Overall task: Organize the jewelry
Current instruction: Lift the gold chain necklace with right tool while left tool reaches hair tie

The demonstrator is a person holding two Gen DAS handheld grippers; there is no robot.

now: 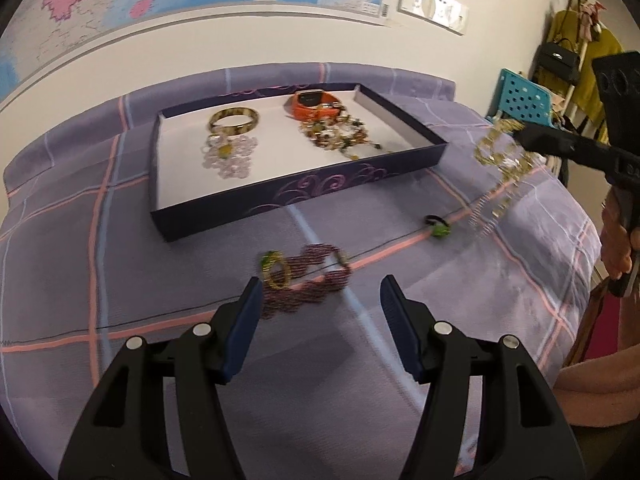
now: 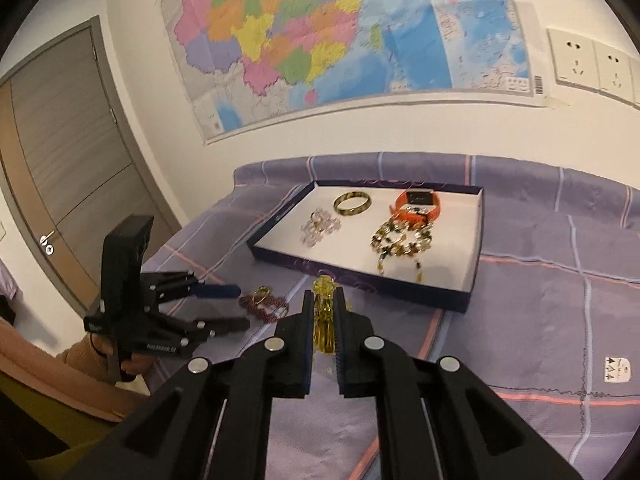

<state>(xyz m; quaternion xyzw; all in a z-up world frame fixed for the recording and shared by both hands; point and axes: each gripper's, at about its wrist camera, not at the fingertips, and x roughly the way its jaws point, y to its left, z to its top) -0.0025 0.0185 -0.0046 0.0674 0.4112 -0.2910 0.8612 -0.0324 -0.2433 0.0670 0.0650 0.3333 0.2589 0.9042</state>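
Right gripper (image 2: pixel 324 312) pinching gold necklace (image 2: pixel 325 316), left gripper (image 1: pixel 322 300) spread over beaded bracelets (image 1: pixel 308 276), tray (image 1: pixel 280 196) beyond

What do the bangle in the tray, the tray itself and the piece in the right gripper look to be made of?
Bangle: glossy rigid ring, mottled gold and dark, probably resin or enamelled metal. Tray: likely printed cardboard, matte white inside, thin flat walls. Piece clamped in the right gripper: shiny gold-coloured links, perhaps metal or translucent beads; blurred.
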